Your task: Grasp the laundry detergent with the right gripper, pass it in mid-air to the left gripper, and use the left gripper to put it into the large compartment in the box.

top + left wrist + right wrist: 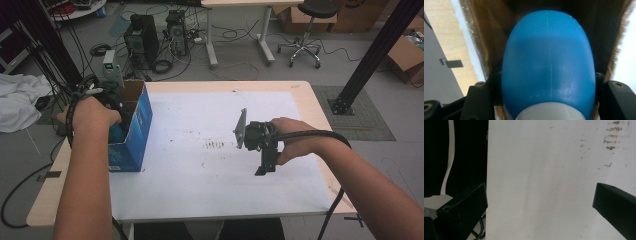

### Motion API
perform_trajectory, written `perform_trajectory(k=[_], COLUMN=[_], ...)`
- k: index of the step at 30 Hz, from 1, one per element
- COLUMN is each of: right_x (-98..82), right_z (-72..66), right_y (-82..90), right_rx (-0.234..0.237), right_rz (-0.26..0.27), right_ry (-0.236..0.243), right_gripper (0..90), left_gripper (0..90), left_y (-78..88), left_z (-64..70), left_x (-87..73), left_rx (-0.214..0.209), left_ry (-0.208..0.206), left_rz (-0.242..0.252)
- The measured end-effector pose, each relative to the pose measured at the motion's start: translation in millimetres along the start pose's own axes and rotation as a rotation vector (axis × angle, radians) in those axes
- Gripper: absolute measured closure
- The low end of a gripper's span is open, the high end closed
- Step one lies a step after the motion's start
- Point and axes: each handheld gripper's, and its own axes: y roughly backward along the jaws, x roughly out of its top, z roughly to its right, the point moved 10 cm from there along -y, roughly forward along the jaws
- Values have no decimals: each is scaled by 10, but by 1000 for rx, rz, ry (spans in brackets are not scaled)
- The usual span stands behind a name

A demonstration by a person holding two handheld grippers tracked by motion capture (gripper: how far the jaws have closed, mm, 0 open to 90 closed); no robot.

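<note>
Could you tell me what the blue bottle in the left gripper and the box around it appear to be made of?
The blue rounded bottle looks like smooth moulded plastic: faint sheen, a mould seam down its middle. The blue open-topped box seems cardboard: brown fibrous inner walls, printed outside.

High view looked forward and down over the whole worktop (pixel 210 195) from the person's side. Left gripper view sat very close inside the blue box (pixel 131 131), facing a blue bottle (pixel 548 62). Right gripper view faced down, near the white sheet (pixel 544 180), shared with high view.
</note>
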Motion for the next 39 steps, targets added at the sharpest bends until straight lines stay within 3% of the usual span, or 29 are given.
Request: perform_trajectory(k=[10, 31, 36, 39], right_x=[4, -4, 1, 8], right_z=[5, -2, 0, 6], right_y=[-10, -29, -34, -33], right_rx=[2, 1, 0, -7], right_rz=[1, 3, 2, 2], right_ry=[5, 4, 4, 5], right_gripper=[0, 0, 0, 0], left_gripper=[389, 384, 355, 336], left_y=[-181, -189, -166, -142], left_z=[-13, 15, 33, 19], left_x=[46, 54, 67, 54], left_rx=[3, 16, -24, -12], left_ry=[1, -1, 7, 12], left_rz=[-1, 26, 55, 59])
